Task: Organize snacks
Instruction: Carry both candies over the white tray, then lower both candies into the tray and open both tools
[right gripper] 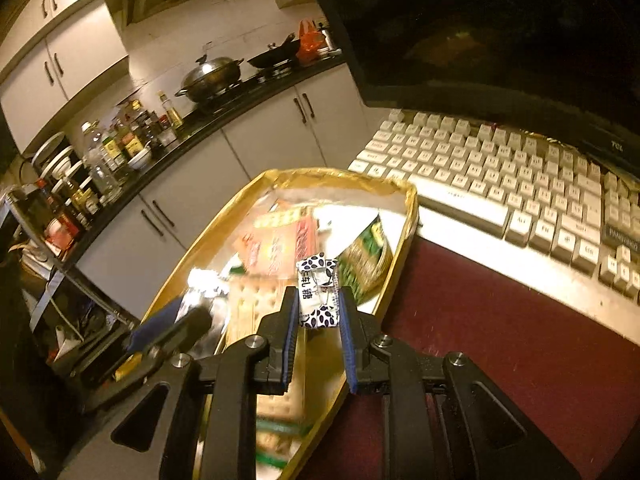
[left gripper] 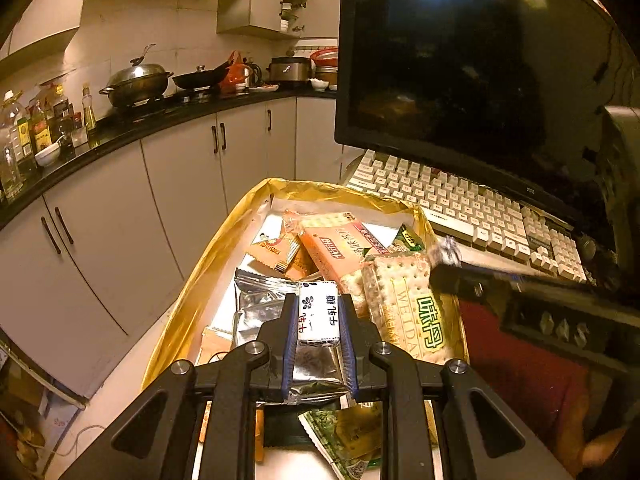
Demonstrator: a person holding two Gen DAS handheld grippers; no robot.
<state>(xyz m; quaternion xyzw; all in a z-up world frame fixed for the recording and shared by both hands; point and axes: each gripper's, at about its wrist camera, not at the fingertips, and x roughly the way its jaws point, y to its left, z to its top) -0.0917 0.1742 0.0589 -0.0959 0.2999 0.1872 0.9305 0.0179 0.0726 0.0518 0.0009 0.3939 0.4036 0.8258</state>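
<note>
- On the far left of both views runs a black kitchen counter (left gripper: 120,128) with oil bottles (left gripper: 24,132), a lidded wok (left gripper: 136,82) and pale cabinets (left gripper: 184,168) below; none of it belongs to the sorting.
- Left of centre sits the gold tray (left gripper: 208,272), its foil rim raised around a loose heap of snacks: a silver foil pouch (left gripper: 260,296), an orange biscuit pack (left gripper: 340,244), a clear sleeve of crackers (left gripper: 404,304) with green lettering, and a green packet (left gripper: 348,436) nearest the camera.
- The left gripper (left gripper: 319,312) hangs over the middle of that tray, fingers clamped on a small white milk candy (left gripper: 319,312) printed with black spots and characters; the wrapper sits square between the pads and looks firm, a tidy little block.
- The right gripper (right gripper: 319,300) hovers over the tray's near right rim, fingers pressed on a second milk candy (right gripper: 319,292) of the same print, its twisted wrapper end sticking up past the tips. In the left wrist view that same candy shows as a blur near the tray's right edge.
- Right of the tray lies a dark red cloth (right gripper: 500,340), then a white keyboard (right gripper: 500,184) and a dark monitor (left gripper: 480,60) behind it.
- Progress, as a judgement: early to middling. Two candies are picked out, yet the tray is a jumble, with packs overlapping at all angles. I cannot tell where the candies are meant to go; no separate container shows.
</note>
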